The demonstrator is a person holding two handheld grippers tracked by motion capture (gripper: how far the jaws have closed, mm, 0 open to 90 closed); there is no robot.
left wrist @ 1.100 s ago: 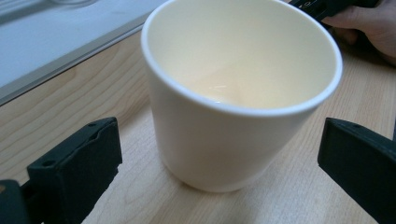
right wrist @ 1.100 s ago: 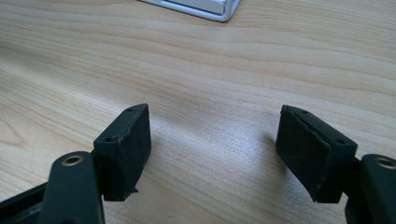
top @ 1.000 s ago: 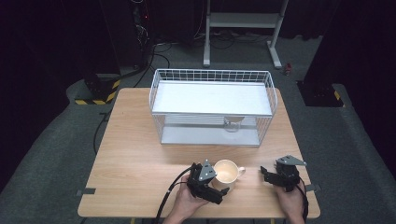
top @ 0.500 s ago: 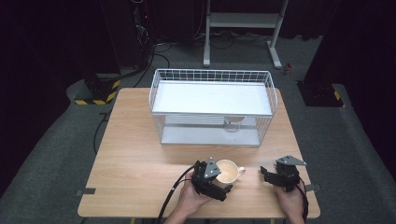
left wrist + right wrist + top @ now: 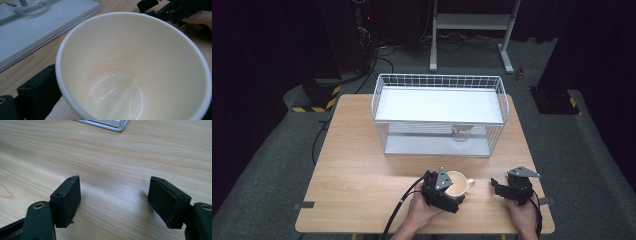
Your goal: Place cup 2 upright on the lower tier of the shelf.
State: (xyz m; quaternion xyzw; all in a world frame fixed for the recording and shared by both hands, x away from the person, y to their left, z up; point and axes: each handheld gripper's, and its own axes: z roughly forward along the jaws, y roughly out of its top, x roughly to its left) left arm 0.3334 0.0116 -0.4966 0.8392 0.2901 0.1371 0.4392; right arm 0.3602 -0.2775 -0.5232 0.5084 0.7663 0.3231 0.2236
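A cream mug [image 5: 458, 183] stands near the table's front edge, its handle pointing right. My left gripper [image 5: 451, 193] reaches around it from the left, one jaw on each side. In the left gripper view the mug [image 5: 130, 70] is empty and very close. One of the left gripper's fingers [image 5: 37, 91] lies against its wall and the other is hidden, so I cannot tell whether they press. My right gripper [image 5: 495, 187] rests on the table to the right of the mug. It is open, and bare wood lies between its pads [image 5: 67, 197].
A white wire basket [image 5: 439, 76] with a pale floor stands at the back middle of the table. A clear glass vessel [image 5: 460, 132] sits in it near the front wall. The right gripper [image 5: 172, 10] shows beyond the mug's rim.
My left gripper has slid right, closer around the mug. The mug and my right gripper have stayed put.
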